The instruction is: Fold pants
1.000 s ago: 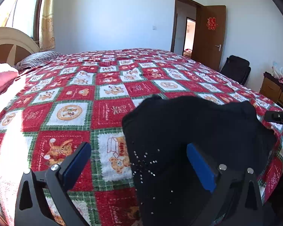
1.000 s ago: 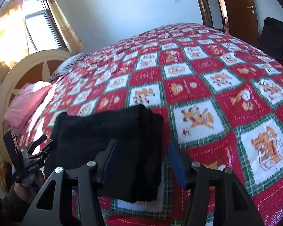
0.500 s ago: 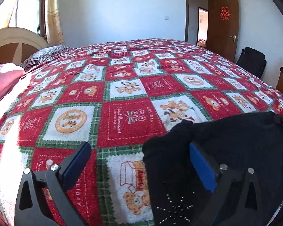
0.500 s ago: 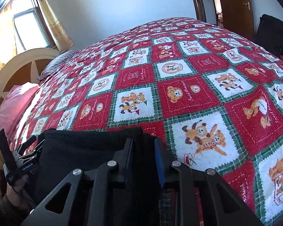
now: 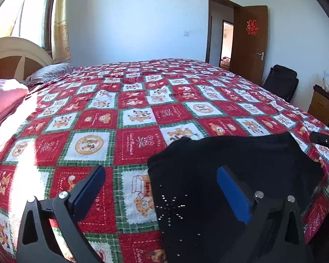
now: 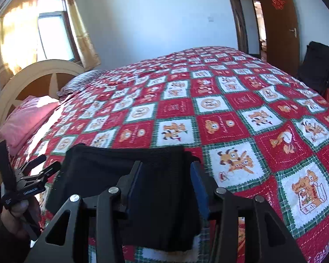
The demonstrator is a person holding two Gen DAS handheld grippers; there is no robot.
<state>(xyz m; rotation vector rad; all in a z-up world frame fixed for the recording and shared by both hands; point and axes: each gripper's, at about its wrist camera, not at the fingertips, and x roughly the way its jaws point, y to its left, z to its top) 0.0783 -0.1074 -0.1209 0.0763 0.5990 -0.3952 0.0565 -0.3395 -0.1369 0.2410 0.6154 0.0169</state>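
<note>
The black pants (image 5: 230,160) lie folded in a thick stack on the bed's near edge, with a small stud pattern on the near corner; they also show in the right wrist view (image 6: 125,171). My left gripper (image 5: 162,188) is open above the stack's left corner, one pad over the quilt, one over the fabric, holding nothing. My right gripper (image 6: 166,186) straddles the stack's right edge with its blue pads (image 6: 198,188) partly apart around the folded layers. The left gripper also shows in the right wrist view (image 6: 26,186).
The bed carries a red, green and white patchwork quilt (image 5: 142,114). A pink pillow (image 5: 4,100) and the headboard (image 6: 33,87) are at the left. A black bag (image 5: 283,83), a brown dresser (image 5: 324,107) and an open door (image 5: 247,43) stand at the right.
My right gripper closed tightly on the stack's edge half a second ago and has since widened. The left gripper stayed open and shifted slightly over the stack's corner.
</note>
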